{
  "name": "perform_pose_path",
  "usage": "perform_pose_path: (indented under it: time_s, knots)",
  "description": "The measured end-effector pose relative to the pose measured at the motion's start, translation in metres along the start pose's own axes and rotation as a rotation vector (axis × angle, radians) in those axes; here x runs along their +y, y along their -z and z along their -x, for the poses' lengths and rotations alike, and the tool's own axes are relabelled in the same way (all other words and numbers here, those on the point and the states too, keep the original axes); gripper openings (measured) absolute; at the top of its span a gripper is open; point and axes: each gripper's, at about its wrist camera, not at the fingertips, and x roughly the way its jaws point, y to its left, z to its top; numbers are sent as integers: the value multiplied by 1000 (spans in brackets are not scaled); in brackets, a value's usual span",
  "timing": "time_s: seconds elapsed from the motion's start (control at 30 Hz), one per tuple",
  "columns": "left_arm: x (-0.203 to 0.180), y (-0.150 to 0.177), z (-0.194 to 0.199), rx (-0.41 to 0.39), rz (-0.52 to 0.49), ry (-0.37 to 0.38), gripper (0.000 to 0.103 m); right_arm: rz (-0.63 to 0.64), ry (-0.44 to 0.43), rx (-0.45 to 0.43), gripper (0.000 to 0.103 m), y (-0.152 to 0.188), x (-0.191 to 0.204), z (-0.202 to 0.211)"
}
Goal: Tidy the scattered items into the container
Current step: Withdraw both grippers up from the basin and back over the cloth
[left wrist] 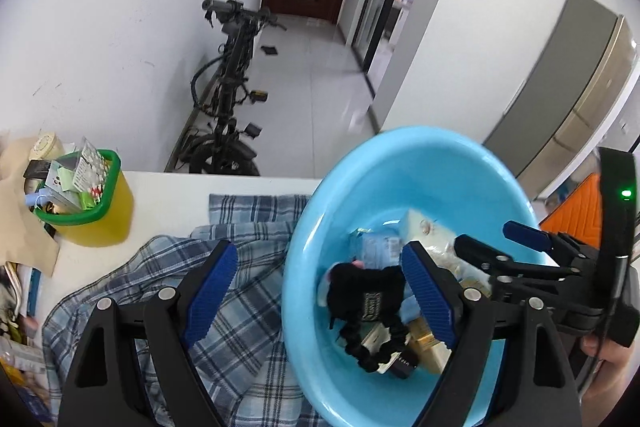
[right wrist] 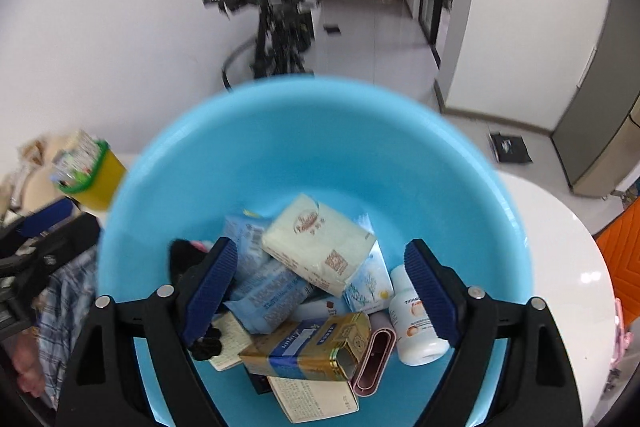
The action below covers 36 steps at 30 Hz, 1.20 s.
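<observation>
A light blue basin (right wrist: 320,131) holds several items: a cream packet (right wrist: 320,243), blue wipe packs (right wrist: 268,299), a gold box (right wrist: 308,351), a white bottle (right wrist: 416,323), a pink case (right wrist: 374,363) and a black scrunchie (left wrist: 368,303). My right gripper (right wrist: 320,293) hangs open above this pile, with nothing pressed between its pads; the left wrist view shows it over the basin's right side (left wrist: 496,243). My left gripper (left wrist: 320,293) is open too and straddles the basin's (left wrist: 400,163) left rim, one finger over the plaid cloth and one inside.
A blue plaid cloth (left wrist: 240,307) lies on the white table (left wrist: 172,195) left of the basin. A yellow bin with a green rim (left wrist: 92,203), full of packets, stands at the far left. A bicycle (left wrist: 228,87) leans on the wall beyond. An orange object (left wrist: 580,211) is at the right.
</observation>
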Motion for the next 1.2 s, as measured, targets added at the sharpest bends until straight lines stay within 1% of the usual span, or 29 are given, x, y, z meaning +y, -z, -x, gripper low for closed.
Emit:
perform_pose_path:
  time_s: [0.1, 0.13, 0.17, 0.3, 0.33, 0.4, 0.47, 0.53, 0.63, 0.7, 0.73, 0.8, 0.83, 0.87, 0.97, 1.03, 1.2]
  knots:
    - [-4, 4, 10, -62, -21, -52, 88, 6, 16, -94, 98, -1, 0, 16]
    - [-5, 5, 12, -74, -27, -65, 91, 20, 23, -111, 98, 0, -1, 21]
    - [-7, 6, 15, -89, -39, -74, 92, 35, 31, -123, 99, 2, -1, 25]
    - [-16, 12, 26, -146, -91, -84, 92, 57, 41, -158, 99, 13, -5, 41]
    - [-19, 14, 29, -165, -110, -90, 93, 57, 40, -165, 99, 18, -6, 47]
    - [-29, 20, 34, -210, -181, -101, 94, 71, 40, -174, 99, 29, -4, 58]
    - [-38, 26, 39, -236, -216, -85, 100, 79, 33, -189, 99, 38, -5, 70]
    - [-42, 30, 44, -250, -185, -38, 103, 49, 10, -213, 99, 47, -9, 82]
    - [-43, 33, 55, -284, -95, -11, 103, -1, -27, -232, 102, 54, -18, 95]
    - [-44, 36, 67, -315, -58, 19, 103, -7, -19, -247, 102, 58, -22, 102]
    - [-45, 38, 71, -320, -56, 1, 103, 0, 2, -259, 102, 61, -23, 106]
    - [-51, 40, 75, -278, -58, -139, 103, 28, 55, -285, 102, 66, -23, 114]
    - [-54, 41, 75, -264, -70, -178, 103, 41, 67, -296, 102, 69, -23, 117]
    - [-57, 44, 79, -272, -91, -190, 103, 45, 69, -302, 102, 71, -24, 119]
    - [-63, 59, 91, -334, -173, -194, 103, 10, 43, -314, 102, 78, -32, 126]
    - [-68, 68, 100, -354, -200, -170, 103, -13, 25, -331, 102, 85, -37, 133]
    - [-73, 91, 129, -453, -175, -106, 103, -7, 32, -371, 102, 104, -38, 151]
